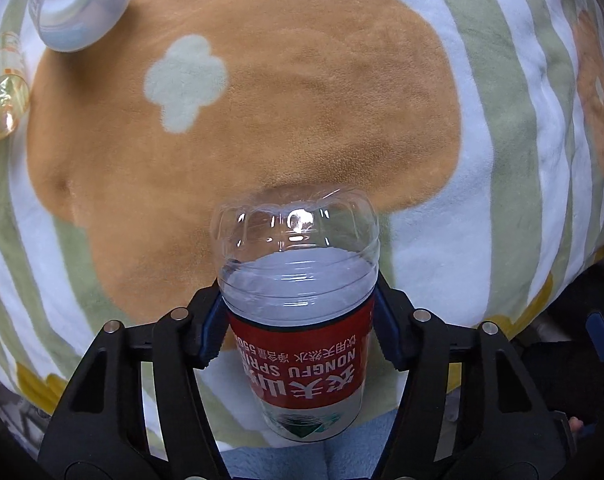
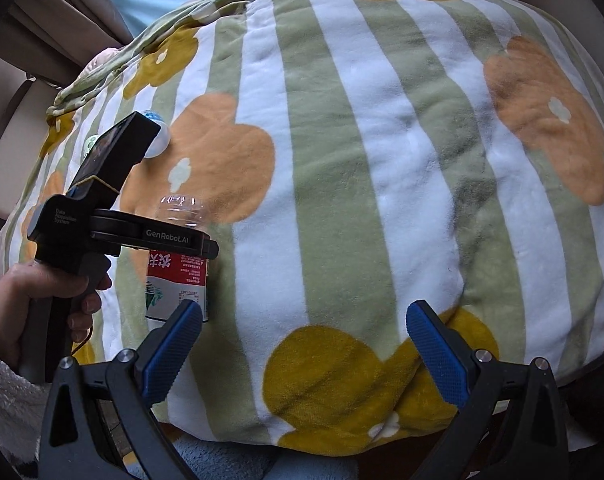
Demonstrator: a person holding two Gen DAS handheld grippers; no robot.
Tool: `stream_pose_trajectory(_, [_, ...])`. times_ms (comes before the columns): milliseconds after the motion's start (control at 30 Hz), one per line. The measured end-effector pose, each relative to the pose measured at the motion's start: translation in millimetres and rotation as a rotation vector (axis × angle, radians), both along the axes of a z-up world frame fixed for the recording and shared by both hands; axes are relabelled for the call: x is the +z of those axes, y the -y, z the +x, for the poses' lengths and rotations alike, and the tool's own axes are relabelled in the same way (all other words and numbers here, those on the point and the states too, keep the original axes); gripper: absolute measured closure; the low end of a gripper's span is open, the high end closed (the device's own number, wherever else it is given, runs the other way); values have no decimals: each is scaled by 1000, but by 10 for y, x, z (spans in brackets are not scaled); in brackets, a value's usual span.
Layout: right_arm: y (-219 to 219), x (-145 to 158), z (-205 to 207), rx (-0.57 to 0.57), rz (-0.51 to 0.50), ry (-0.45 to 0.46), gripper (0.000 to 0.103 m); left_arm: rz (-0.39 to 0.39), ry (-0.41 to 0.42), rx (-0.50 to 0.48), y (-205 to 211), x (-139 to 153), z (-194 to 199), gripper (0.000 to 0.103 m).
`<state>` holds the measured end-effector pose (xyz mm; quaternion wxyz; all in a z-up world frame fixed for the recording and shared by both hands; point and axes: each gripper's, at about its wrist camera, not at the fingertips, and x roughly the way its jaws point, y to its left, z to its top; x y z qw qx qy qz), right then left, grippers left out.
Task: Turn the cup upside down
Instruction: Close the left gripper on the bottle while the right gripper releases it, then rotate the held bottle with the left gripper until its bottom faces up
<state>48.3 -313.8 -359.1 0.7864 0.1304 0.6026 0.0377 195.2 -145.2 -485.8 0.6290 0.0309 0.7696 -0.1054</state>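
The cup (image 1: 298,320) is a cut-off clear plastic bottle with a red label. It stands upside down: its domed base points up, its label text is inverted and its open end faces the blanket. My left gripper (image 1: 298,322) is shut on its sides just above the label. From the right wrist view the same cup (image 2: 178,276) shows at the left, held by the left gripper (image 2: 174,240) in a person's hand (image 2: 42,292). I cannot tell whether its rim touches the blanket. My right gripper (image 2: 305,348) is open over the blanket with nothing between its fingers.
A fleece blanket (image 1: 321,100) with green and white stripes and orange flowers covers the soft, rounded surface. A white cup (image 1: 82,0) lies on its side at the far left, beside a clear yellowish bottle (image 1: 2,88). The blanket's edge (image 2: 341,440) drops off near me.
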Motion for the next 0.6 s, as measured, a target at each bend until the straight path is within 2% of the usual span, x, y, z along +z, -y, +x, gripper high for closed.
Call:
stream_pose_trajectory(100, [10, -2, 13, 5, 7, 3, 1, -14, 38, -1, -8, 58, -11, 45])
stream_pose_trajectory(267, [-1, 35, 28, 17, 10, 22, 1, -59, 174, 36, -74, 322, -49, 45])
stream_pose_trajectory(333, [-6, 34, 39, 18, 11, 29, 1, -86, 265, 62, -129, 454, -62, 45])
stream_pose_trajectory(467, [-44, 3, 33, 32, 14, 76, 1, -144, 502, 111, -233, 631, -140, 45])
stream_pose_trajectory(533, [-65, -63, 20, 34, 15, 88, 1, -150, 606, 117, -283, 644, -244, 45])
stream_pose_trajectory(600, [-82, -142, -5, 35, 25, 93, 1, -147, 661, 120, -323, 555, -342, 45])
